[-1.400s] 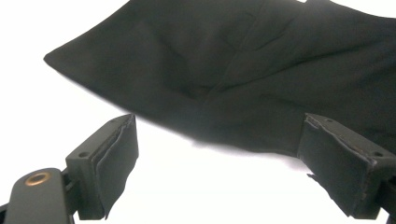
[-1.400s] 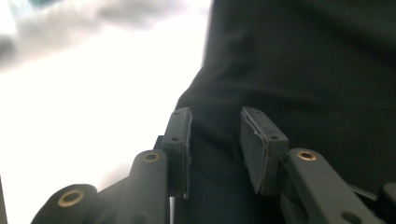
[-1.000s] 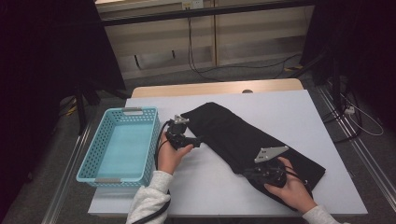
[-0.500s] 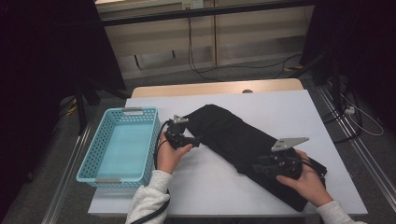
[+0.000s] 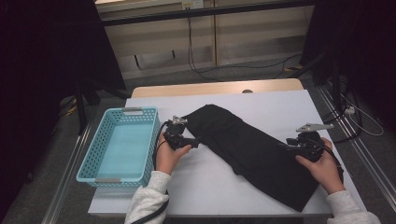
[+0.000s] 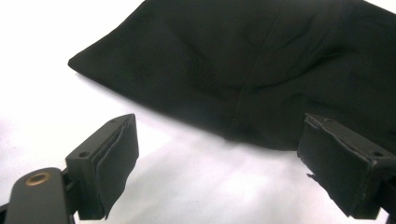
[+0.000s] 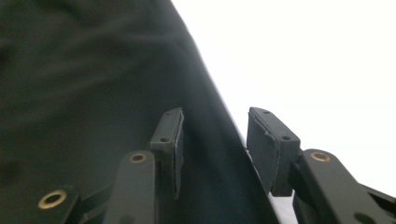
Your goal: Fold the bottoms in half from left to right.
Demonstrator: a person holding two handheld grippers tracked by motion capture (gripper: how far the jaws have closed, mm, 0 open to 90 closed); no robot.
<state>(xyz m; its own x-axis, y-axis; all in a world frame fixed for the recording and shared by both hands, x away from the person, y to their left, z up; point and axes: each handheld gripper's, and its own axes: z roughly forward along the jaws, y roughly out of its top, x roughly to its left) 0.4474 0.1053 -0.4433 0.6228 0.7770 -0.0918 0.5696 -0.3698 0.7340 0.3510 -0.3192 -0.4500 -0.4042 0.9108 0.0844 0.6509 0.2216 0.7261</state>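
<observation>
The right gripper (image 7: pixel 215 149) has just been opening; its jaws stand partly apart over the edge of the black cloth (image 5: pixel 252 149), not pressing it. The left gripper (image 6: pixel 219 163) is wide open and empty, the cloth's near end lying just ahead of it on the white worktop (image 5: pixel 280 105). Behind the left gripper sits a blue basket (image 5: pixel 103 135).

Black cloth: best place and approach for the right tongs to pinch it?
Take the long right-hand edge of the black cloth, coming in level from the table's right side. It lies flat, so only an edge gives a lip. The right tongs have just been opening and stand astride that edge, pads not pressing. The left tongs are open, short of the near edge.
</observation>
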